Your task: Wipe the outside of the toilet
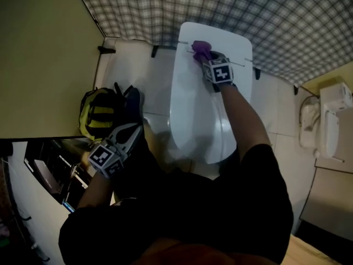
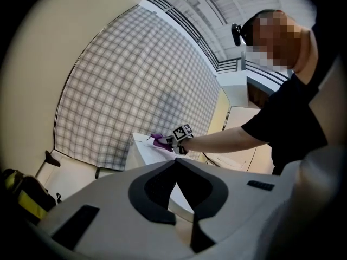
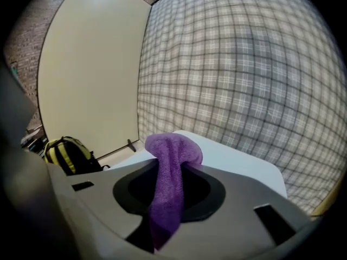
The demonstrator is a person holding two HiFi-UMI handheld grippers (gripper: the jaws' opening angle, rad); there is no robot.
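The white toilet (image 1: 196,109) stands with its lid down and its tank against the checked wall. A purple cloth (image 1: 200,48) lies pressed on the tank top near the back edge, with my right gripper (image 1: 207,57) shut on it. In the right gripper view the cloth (image 3: 168,183) hangs folded out between the jaws of the right gripper (image 3: 171,161) above the tank top (image 3: 238,161). My left gripper (image 1: 124,139) is held off to the toilet's left, shut on nothing. The left gripper (image 2: 176,164) looks towards the toilet (image 2: 143,158) and the cloth (image 2: 158,140).
A yellow and black backpack (image 1: 99,112) sits on the floor left of the toilet, close to my left gripper. A beige partition (image 1: 38,54) closes the left side. A white wall unit (image 1: 331,120) hangs at the right. Checked tiles (image 1: 220,4) back the tank.
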